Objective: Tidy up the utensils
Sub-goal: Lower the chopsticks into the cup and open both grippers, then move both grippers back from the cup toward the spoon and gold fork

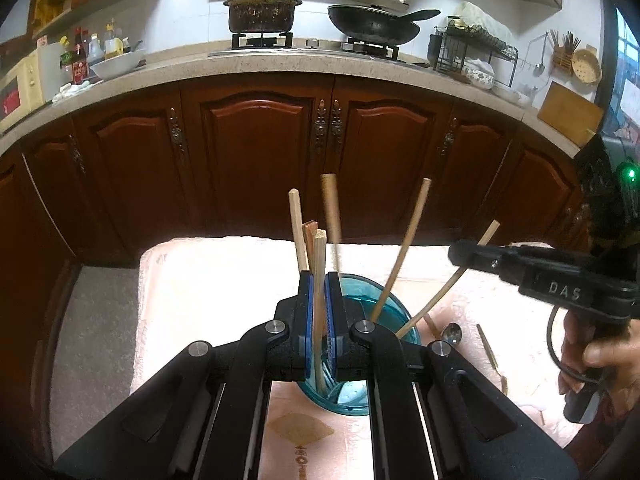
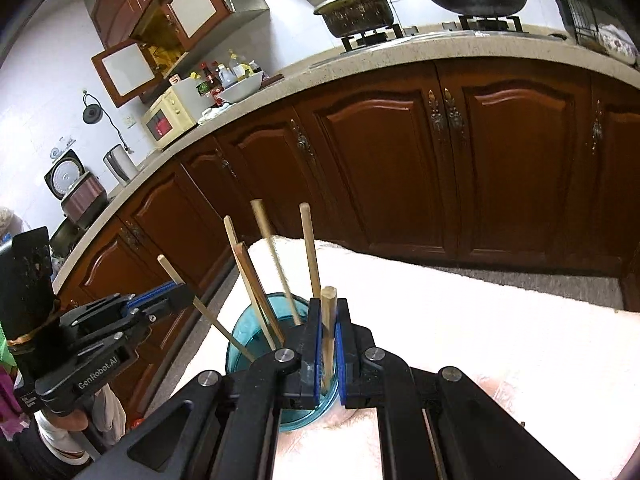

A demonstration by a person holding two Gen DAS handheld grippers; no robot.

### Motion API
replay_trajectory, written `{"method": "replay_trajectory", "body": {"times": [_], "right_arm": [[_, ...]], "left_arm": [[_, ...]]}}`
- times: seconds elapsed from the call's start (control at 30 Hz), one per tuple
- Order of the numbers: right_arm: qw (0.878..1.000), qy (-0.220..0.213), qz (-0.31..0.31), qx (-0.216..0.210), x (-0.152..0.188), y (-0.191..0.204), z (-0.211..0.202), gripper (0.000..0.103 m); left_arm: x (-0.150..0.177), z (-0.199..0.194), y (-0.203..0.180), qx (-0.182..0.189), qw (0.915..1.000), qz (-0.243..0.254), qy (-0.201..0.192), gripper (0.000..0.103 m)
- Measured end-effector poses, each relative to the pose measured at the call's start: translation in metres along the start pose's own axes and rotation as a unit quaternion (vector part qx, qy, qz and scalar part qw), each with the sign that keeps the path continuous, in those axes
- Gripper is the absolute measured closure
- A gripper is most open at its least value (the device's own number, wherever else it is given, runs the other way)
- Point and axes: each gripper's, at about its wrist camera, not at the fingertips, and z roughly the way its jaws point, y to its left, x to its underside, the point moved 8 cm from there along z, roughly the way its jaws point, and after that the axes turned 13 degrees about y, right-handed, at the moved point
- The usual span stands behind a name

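Landmark: blue cup (image 1: 390,312) on the pale cloth (image 1: 224,280).

Left gripper (image 1: 319,280) — pads clamped on one chopstick (image 1: 319,300), its lower end inside the cup.

Right gripper (image 2: 329,320) — likewise pinching a chopstick (image 2: 329,320) that dips into the cup.

Other chopsticks (image 1: 400,252) lean in the cup.

Spoon (image 1: 452,334) lies on the cloth just right of the cup.

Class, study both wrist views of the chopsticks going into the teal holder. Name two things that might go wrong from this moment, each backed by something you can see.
1. Both grippers, left gripper and right gripper, work at the same teal holder at once, so they may bump.
2. The chopsticks already inside lean outward; a nudge might tip the holder on the soft white cloth.
3. A spoon lies near the holder and may be knocked.
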Motion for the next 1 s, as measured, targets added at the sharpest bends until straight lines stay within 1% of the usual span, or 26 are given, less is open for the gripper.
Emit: {"method": "replay_trajectory", "body": {"times": [0.13, 0.2, 0.23, 0.27, 0.3, 0.33, 0.37, 0.43, 0.57, 0.63, 0.7, 0.8, 0.93, 1.0], "right_arm": [[1.0, 0.012, 0.007, -0.004, 0.003, -0.001, 0.002, 0.098], [1.0, 0.015, 0.011, 0.002, 0.005, -0.003, 0.003, 0.09], [1.0, 0.016, 0.013, 0.004, 0.006, -0.002, 0.004, 0.081], [1.0, 0.017, 0.013, 0.003, 0.008, -0.003, 0.004, 0.077], [1.0, 0.018, 0.012, 0.001, 0.01, -0.003, 0.005, 0.077], [1.0, 0.02, 0.01, 0.002, 0.011, -0.003, 0.005, 0.077], [1.0, 0.022, 0.009, 0.004, 0.012, -0.003, 0.005, 0.077], [1.0, 0.024, 0.01, 0.005, 0.015, -0.003, 0.005, 0.077], [1.0, 0.024, 0.01, 0.008, 0.021, -0.004, 0.003, 0.076], [1.0, 0.022, 0.008, 0.012, 0.024, -0.004, 0.0, 0.075], [1.0, 0.017, 0.008, 0.016, 0.025, -0.004, -0.003, 0.071], [1.0, 0.009, 0.005, 0.024, 0.031, -0.002, -0.009, 0.068], [0.999, 0.0, 0.013, 0.033, 0.041, -0.004, -0.017, 0.061], [0.999, -0.005, 0.013, 0.041, 0.048, -0.006, -0.022, 0.061]], "left_arm": [[-0.001, 0.001, 0.0, 0.001, 1.0, -0.001, 0.001, 0.099], [-0.001, 0.0, 0.0, 0.001, 1.0, -0.003, 0.001, 0.099], [-0.001, 0.0, 0.0, 0.002, 1.0, -0.004, 0.001, 0.099], [-0.001, 0.0, -0.001, 0.002, 1.0, -0.004, 0.001, 0.098], [0.0, 0.0, -0.001, 0.0, 1.0, -0.004, 0.001, 0.097], [0.0, -0.001, -0.001, -0.001, 1.0, -0.004, 0.001, 0.094], [0.0, -0.001, -0.002, -0.002, 1.0, -0.005, 0.001, 0.087], [0.001, -0.003, -0.002, -0.002, 1.0, -0.008, -0.001, 0.076], [0.003, -0.006, -0.001, -0.006, 0.9999, -0.014, -0.003, 0.066], [0.005, -0.008, -0.001, -0.007, 0.9998, -0.017, -0.004, 0.064], [0.007, -0.011, -0.001, -0.013, 0.9997, -0.019, -0.007, 0.062], [0.01, -0.017, -0.002, -0.025, 0.9994, -0.021, -0.014, 0.056], [0.016, -0.023, -0.01, -0.041, 0.9989, -0.012, -0.02, 0.056], [0.019, -0.025, -0.015, -0.046, 0.9986, -0.007, -0.023, 0.056]]}}
